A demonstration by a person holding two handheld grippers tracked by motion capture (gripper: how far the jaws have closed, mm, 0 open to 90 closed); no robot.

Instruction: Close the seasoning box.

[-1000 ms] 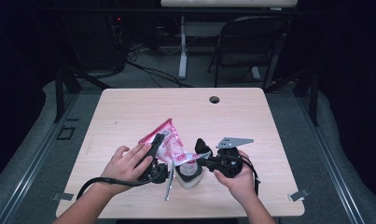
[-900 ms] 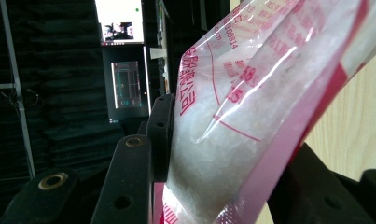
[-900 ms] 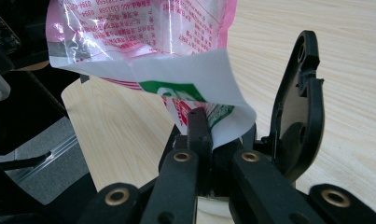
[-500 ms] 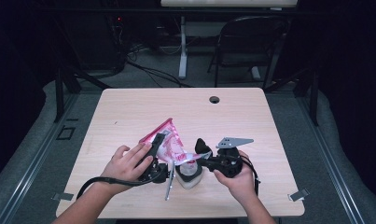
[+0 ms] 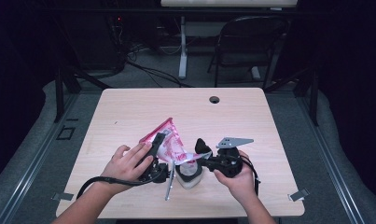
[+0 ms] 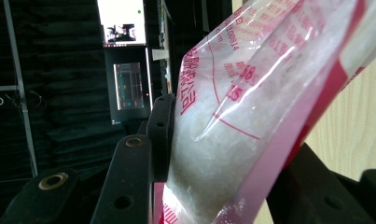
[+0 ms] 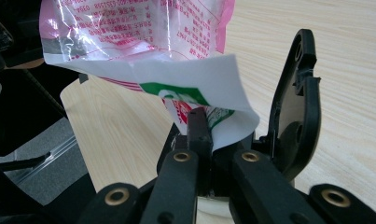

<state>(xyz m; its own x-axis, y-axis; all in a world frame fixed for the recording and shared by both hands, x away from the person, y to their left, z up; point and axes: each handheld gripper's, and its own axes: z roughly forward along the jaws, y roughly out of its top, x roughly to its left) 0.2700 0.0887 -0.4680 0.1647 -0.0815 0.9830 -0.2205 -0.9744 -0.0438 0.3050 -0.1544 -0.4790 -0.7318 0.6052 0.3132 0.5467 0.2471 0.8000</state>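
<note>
From the high view, we are holding a pink plastic bag point(image 5: 169, 144) over a white cup point(image 5: 189, 172) on the tabletop point(image 5: 129, 107). Left gripper point(image 6: 209, 163) is clamping the bag's white-filled body. Right gripper point(image 7: 213, 140) is pinching its folded corner closed.

A pink-printed clear bag point(image 5: 169, 144) of white grains is held tilted over a white cup point(image 5: 189, 173).

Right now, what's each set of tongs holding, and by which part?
Both hold the pink bag. Left tongs clamp its filled body; right tongs pinch its white lower corner, above a white bowl.
</note>
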